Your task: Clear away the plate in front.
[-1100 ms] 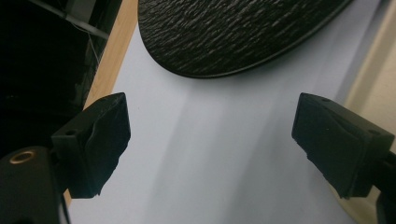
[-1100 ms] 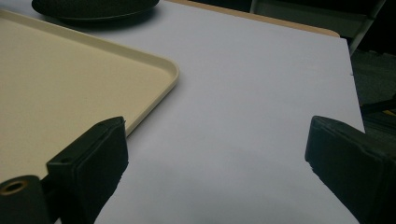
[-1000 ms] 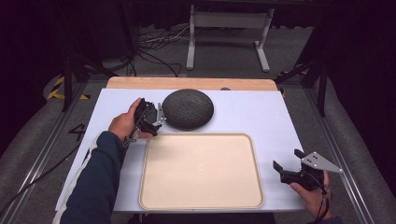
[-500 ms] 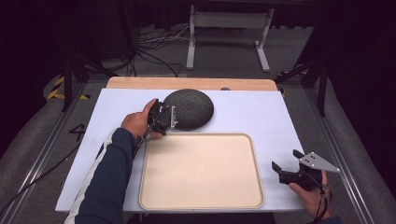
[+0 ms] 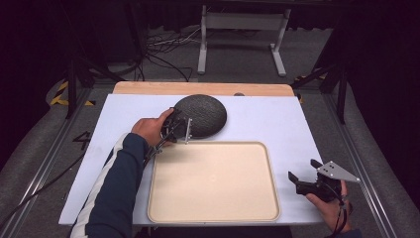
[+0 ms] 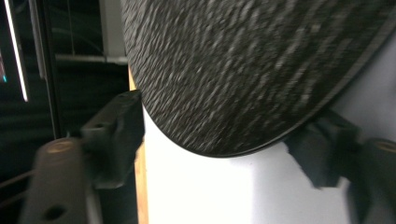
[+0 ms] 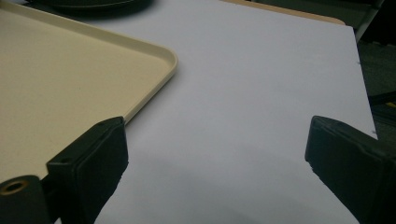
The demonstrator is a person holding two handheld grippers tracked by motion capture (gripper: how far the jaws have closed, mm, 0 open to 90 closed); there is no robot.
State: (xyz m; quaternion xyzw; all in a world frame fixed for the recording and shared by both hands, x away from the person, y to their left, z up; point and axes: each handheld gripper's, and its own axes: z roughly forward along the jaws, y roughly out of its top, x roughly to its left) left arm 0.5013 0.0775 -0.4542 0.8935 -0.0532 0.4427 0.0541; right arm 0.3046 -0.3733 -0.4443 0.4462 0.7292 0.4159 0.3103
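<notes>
Round dark grey dome-shaped object with a rough woven-looking surface [image 5: 200,115] sits on the white table top [image 5: 277,124], near the far edge, just behind the far left corner of the beige rectangular plastic tray [image 5: 213,181]; tray is empty and lies flat at the near middle of the table; bare wooden strip [image 5: 203,89] shows along the far edge of the table; left gripper [image 5: 179,128] is at the near-left rim of the dome, held by the left hand [image 5: 148,130] with a dark blue sleeve carrying a white stripe [image 5: 116,188]; in the left gripper view the jaws are spread wide, one on each side of the dome's rim [image 6: 243,74], not clenched; whether either jaw touches the rim, cannot tell, frame is blurred; dome edge rests on the white surface in that view; right gripper [image 5: 302,181] is near the table's near right corner, well apart from the dome, just right of the tray, held by the right hand [image 5: 329,206]; grey three-cornered plate on top of it; in the right gripper view its jaws stand wide apart with nothing between them, white table below, tray corner [image 7: 154,60] at left.
</notes>
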